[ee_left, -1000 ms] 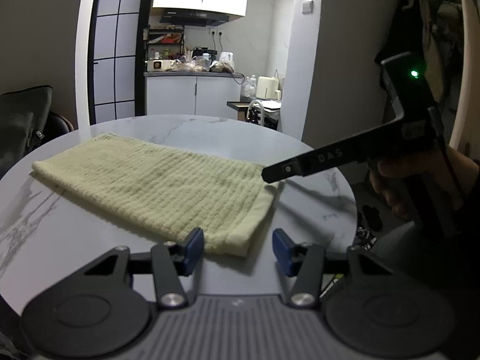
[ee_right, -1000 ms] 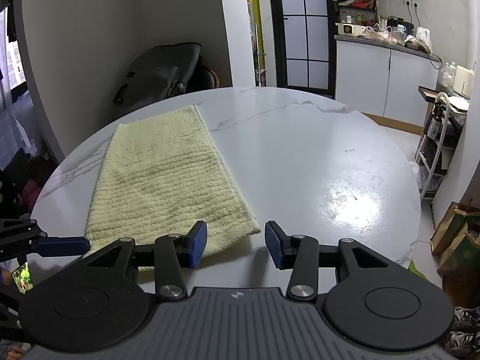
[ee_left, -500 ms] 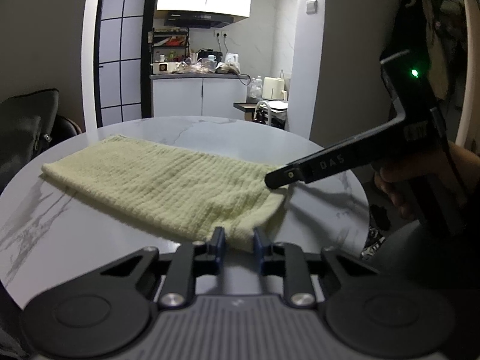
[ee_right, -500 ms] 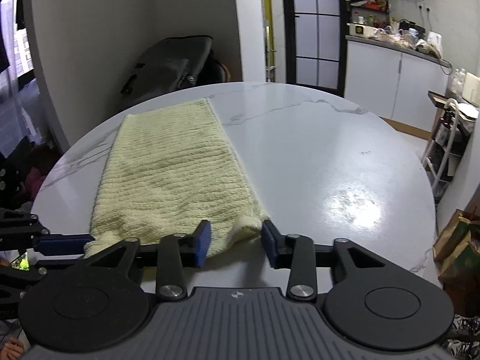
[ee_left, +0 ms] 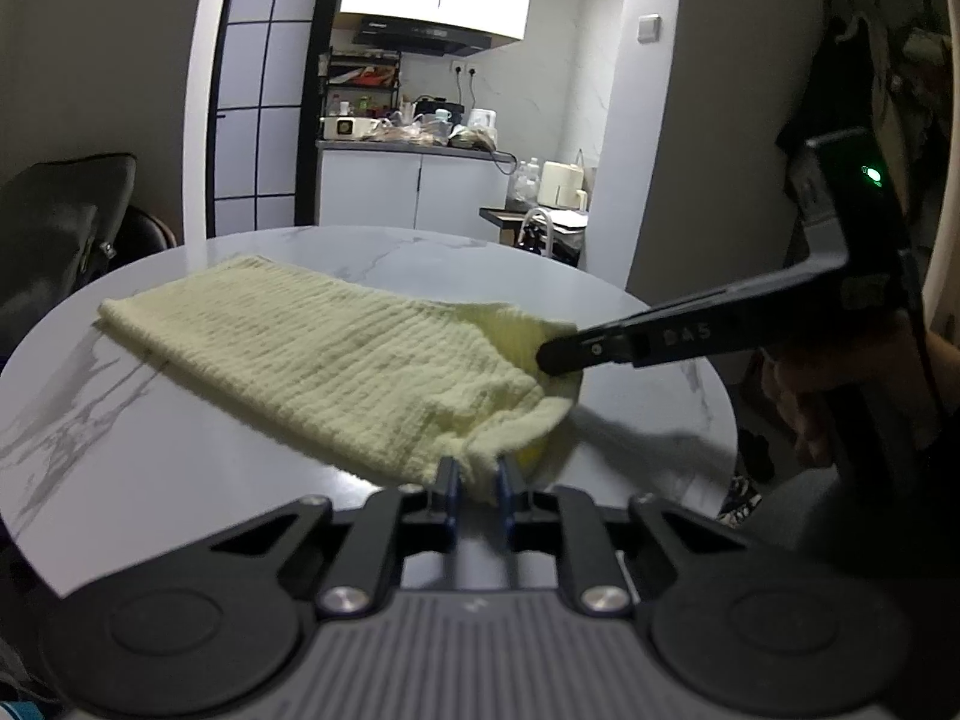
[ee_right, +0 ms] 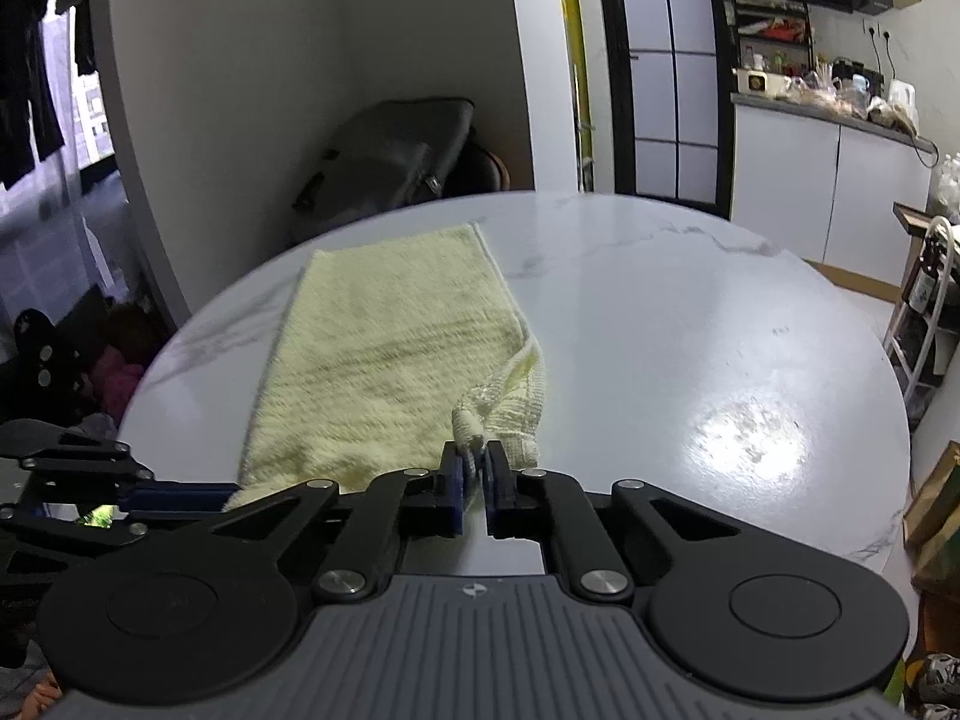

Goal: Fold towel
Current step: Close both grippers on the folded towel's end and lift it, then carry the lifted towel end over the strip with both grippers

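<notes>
1. Towel [ee_left: 336, 360]: one pale yellow ribbed cloth lying lengthwise on your round marble bench [ee_left: 150, 450], with its two near corners lifted off the surface.
2. Your left claw [ee_left: 474, 480] is pinching the near corner on its side; the blue pads are drawn close with cloth bunched between them.
3. Your right claw [ee_right: 473, 468] is pressed together on the other near corner, a small twist of fabric standing up between its pads.
4. Hidden parts: in the left wrist view, the right claw's dark finger [ee_left: 630, 348] crosses in front of the raised corner, so you cannot see the pinch itself there. The hand behind it is dark and hard to make out.
5. In the right wrist view, the left claw [ee_right: 180, 495] shows only as blue-tipped fingers at the lower left edge, and the corner it holds is partly covered by your right tool's body.
6. The towel's underside shows where the right corner curls over; the far end lies flat.
7. Count: one towel, two claws, one bench.
8. Surface: glossy white marble with grey veins, catching a bright glare spot [ee_right: 744, 438] to the right of the towel.
9. Room: a kitchen counter [ee_left: 414, 147] cluttered with small items stands behind, a black-framed glass door [ee_left: 258, 96] beside it, and a dark bag [ee_right: 390, 150] sits against the wall.
</notes>
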Demonstrator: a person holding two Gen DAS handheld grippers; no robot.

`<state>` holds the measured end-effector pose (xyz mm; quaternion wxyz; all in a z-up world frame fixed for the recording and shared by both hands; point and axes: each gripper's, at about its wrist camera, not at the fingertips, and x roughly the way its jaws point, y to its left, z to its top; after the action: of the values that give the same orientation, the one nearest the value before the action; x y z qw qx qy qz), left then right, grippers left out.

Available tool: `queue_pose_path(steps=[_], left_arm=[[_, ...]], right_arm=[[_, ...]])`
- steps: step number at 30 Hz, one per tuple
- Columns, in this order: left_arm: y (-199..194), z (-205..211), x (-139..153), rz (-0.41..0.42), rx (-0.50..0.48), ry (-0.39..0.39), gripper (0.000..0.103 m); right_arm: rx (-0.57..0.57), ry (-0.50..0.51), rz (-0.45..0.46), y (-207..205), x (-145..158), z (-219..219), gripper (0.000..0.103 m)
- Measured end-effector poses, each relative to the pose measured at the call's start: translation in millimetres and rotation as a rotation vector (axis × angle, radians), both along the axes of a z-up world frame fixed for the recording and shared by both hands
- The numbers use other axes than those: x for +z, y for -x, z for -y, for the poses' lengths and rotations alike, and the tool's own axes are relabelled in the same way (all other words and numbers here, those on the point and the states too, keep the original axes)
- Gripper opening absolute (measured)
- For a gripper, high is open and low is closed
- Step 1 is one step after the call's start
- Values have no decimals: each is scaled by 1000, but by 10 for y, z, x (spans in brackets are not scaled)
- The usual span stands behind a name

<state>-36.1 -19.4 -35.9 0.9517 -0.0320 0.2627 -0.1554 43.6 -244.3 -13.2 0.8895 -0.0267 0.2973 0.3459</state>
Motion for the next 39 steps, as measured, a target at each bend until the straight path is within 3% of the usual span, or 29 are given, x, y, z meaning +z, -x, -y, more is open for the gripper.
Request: queue_pose_path(steps=[20,39], left_arm=[[376,-268,526,135,48,44,13],[2,-549,699,175,75,80,13]], right_arm=[[-12,-134,117,419,461,-31,8],[-31,-176,145,26,700,-314,7]])
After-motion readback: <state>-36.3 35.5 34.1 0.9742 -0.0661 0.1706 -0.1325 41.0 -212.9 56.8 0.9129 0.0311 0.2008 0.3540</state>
